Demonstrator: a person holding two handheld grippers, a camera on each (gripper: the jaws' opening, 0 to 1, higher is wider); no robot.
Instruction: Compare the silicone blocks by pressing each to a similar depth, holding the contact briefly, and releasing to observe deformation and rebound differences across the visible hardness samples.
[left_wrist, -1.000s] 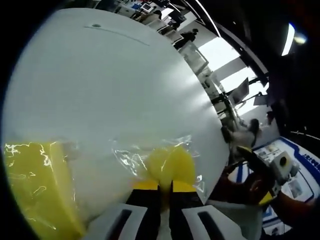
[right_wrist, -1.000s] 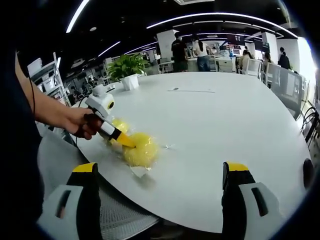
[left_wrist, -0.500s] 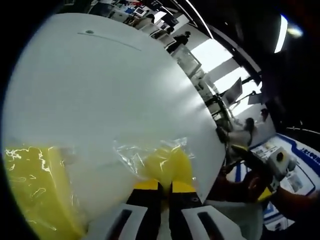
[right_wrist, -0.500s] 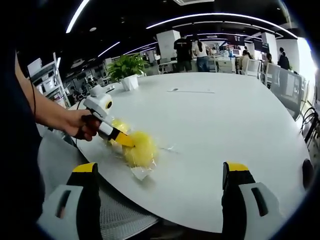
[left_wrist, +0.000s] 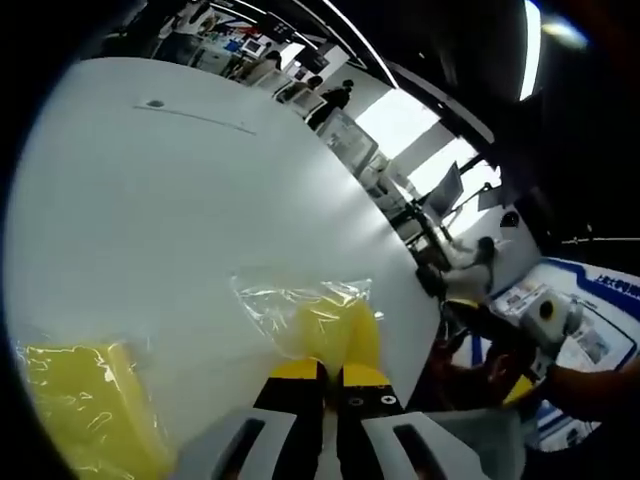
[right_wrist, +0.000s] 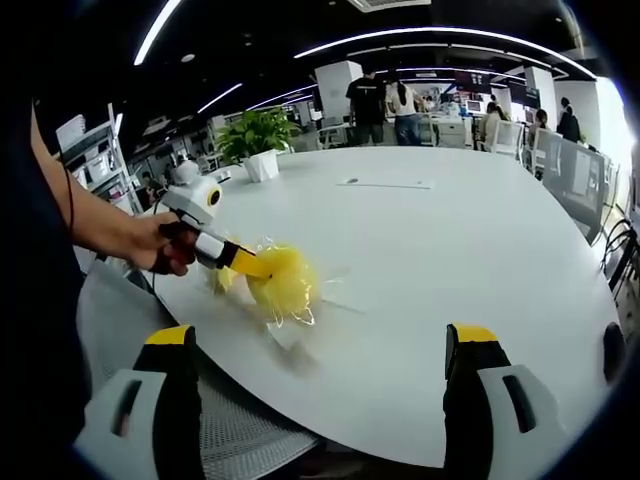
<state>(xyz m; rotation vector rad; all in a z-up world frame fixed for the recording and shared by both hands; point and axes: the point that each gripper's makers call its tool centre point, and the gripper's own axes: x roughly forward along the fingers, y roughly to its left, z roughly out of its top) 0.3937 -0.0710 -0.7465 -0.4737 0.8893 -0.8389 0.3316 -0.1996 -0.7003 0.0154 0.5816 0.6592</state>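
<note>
Lower centre of the left gripper view: left tool (left_wrist: 326, 372), jaws closed on a plastic-wrapped yellow silicone block (left_wrist: 335, 328) above the white bench (left_wrist: 150, 200). Second wrapped block (left_wrist: 85, 400) lower left. Right tool (right_wrist: 320, 360) wide open, holding nothing.

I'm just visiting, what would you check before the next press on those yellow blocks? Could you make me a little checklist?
1. Left gripper tips on the wrapped yellow block: ok, jaws shut and touching it.
2. Block lying flat on the white table: not ok, it looks tipped up.
3. Second wrapped yellow block within reach: ok, it lies beside the first.
4. Right gripper out of the way: ok, open and off the table's edge.
5. Depth of press: cannot tell.
</note>
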